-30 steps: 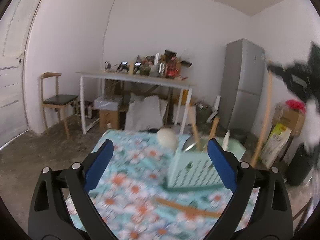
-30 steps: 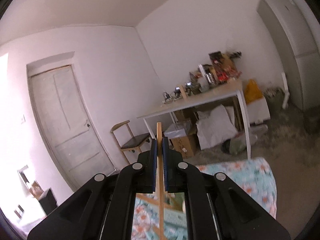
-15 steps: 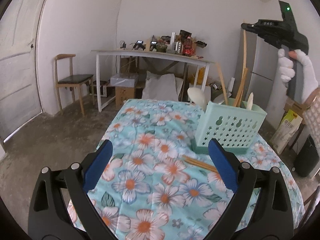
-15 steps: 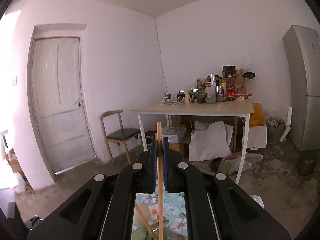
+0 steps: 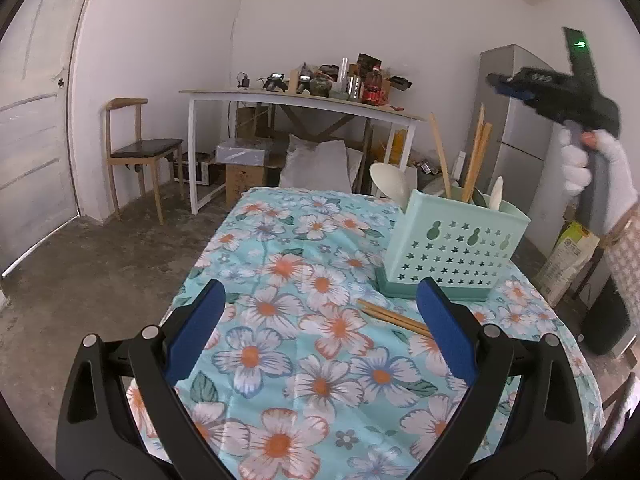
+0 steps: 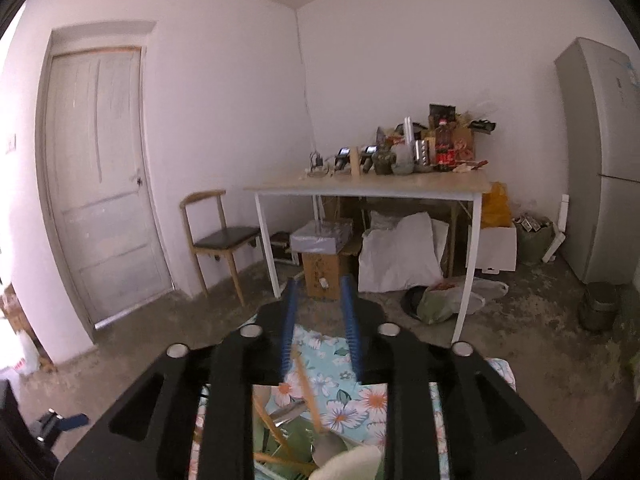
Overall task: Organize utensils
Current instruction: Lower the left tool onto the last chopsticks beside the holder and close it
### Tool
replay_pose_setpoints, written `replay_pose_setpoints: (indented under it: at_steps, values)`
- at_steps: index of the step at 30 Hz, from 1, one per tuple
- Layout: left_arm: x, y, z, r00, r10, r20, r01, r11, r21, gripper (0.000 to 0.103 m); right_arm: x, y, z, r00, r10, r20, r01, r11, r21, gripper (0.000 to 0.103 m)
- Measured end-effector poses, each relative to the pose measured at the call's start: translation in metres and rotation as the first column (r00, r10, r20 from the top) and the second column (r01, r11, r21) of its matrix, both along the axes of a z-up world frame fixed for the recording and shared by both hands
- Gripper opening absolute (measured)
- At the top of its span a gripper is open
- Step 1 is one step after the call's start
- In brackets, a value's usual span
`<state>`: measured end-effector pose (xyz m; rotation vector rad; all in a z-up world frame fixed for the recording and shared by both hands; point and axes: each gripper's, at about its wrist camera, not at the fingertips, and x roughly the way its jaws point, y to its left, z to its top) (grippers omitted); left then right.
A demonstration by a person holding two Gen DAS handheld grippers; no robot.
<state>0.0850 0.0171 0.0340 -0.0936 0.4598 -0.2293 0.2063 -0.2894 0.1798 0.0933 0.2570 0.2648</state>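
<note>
A mint green utensil holder stands on the floral tablecloth, with wooden chopsticks and a white spoon standing in it. A loose pair of chopsticks lies in front of the holder. My left gripper hangs open and empty low over the cloth, with that pair just inside its right finger. Held by a white-gloved hand, my right gripper hovers above the holder. Its jaws are opening, and a chopstick leans free below them into the holder, beside a metal spoon.
Beyond the cloth stands a white table crowded with bottles and gadgets, with boxes and a white sack under it. A wooden chair and a door are at left, a grey fridge at right.
The right jaws have parted and let go of the chopstick, which now leans in the holder. My left gripper sank toward the table and then held still.
</note>
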Motion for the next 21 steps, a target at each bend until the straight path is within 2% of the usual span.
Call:
replay_pose_setpoints:
  at_steps: [4, 7, 10, 13, 16, 18, 21]
  values:
    - [0.001, -0.007, -0.001, 1.0, -0.013, -0.008, 0.013, 1.0, -0.001, 0.093, -0.038, -0.021, 0.004, 1.0, -0.01, 0.02, 0.009, 0.998, 0.065, 0.03]
    - [0.003, -0.012, -0.001, 1.0, -0.023, -0.014, 0.023, 1.0, 0.006, 0.093, -0.071, -0.037, -0.006, 1.0, -0.011, 0.014, 0.009, 0.993, 0.12, 0.033]
    - [0.007, -0.018, -0.003, 0.999, -0.033, -0.034, 0.033, 0.999, 0.007, 0.093, -0.098, -0.047, -0.03, 0.999, -0.001, -0.042, 0.008, 0.985, 0.172, 0.036]
    - [0.012, -0.025, -0.006, 0.997, -0.051, -0.06, 0.051, 0.999, 0.004, 0.093, -0.117, -0.054, -0.072, 0.988, 0.013, -0.155, 0.023, 0.974, 0.227, 0.039]
    - [0.02, -0.033, -0.011, 0.991, -0.084, -0.107, 0.082, 0.996, -0.016, 0.093, -0.124, -0.055, -0.124, 0.954, 0.013, -0.3, 0.074, 0.958, 0.277, 0.039]
    - [0.027, -0.038, -0.014, 0.983, -0.113, -0.142, 0.108, 0.993, -0.045, 0.093, -0.13, -0.055, -0.166, 0.909, 0.012, -0.416, 0.133, 0.939, 0.318, 0.039]
    - [0.04, -0.044, -0.022, 0.962, -0.163, -0.217, 0.139, 0.983, -0.123, 0.093, -0.134, -0.051, -0.206, 0.854, 0.027, -0.519, 0.185, 0.918, 0.352, 0.039]
